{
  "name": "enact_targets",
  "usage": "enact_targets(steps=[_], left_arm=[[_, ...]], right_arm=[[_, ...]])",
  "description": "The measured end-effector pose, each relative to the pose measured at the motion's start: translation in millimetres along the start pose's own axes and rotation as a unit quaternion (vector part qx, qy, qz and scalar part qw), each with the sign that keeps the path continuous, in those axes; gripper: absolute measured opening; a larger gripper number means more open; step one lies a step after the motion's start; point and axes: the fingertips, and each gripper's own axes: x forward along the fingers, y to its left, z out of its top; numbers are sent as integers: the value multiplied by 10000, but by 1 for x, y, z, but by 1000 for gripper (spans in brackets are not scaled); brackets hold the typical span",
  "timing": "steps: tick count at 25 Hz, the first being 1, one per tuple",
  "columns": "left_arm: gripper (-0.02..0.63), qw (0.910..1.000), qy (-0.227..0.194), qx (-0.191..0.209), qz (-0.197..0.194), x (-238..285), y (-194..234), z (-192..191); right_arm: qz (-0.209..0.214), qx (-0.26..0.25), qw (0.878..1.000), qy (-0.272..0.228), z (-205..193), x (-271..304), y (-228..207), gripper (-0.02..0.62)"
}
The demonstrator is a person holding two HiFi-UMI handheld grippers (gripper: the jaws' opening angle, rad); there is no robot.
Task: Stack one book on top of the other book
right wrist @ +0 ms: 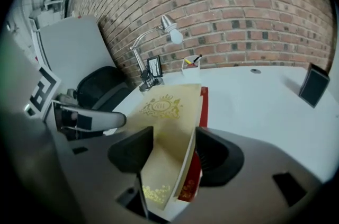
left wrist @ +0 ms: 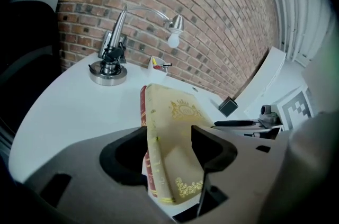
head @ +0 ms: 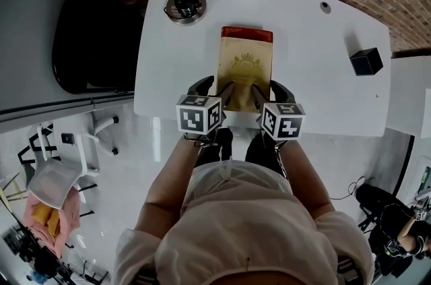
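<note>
Book stack (head: pixel 245 65) at front edge of table (head: pixel 310 54), open surface either side.

The cream book (head: pixel 245 71), with a gold crest on its cover, lies on the red book (head: pixel 247 34). Of the red book, only a strip shows at 12 o'clock. Both run from 12 to 6 o'clock, reaching toward the white table's (head: pixel 175 75) 6 o'clock edge.

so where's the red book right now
Head view, mid-table: the red book lies under the cream book, far end showing, left gripper and right gripper at its near end.
</note>
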Motion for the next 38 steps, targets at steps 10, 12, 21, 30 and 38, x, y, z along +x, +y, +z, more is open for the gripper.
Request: enact_targets(steps=[10,12,21,30,38], left_arm=[[75,9890,-1183,869,189,-54,-31,62],[37,9847,-1458,952,116,-67,-41,74],[20,9446,-2818,1656,-312,-130,-88,138],[18,9116,-3474,2167,-362,-181,-109,156],[20,9173,-3406,2025,-395,-190,-104,150]], right_arm=[[-297,-626,9913,-1123,59,-52,17,87],[-290,-662,9879,-1375,69,-64,25,52],[-210,-1399,9483,-2842,136,-132,75,29],[-202,-1367,9207,-3650,153,-179,87,26],[-149,-1062,9230,-3696,153,-184,89,26]])
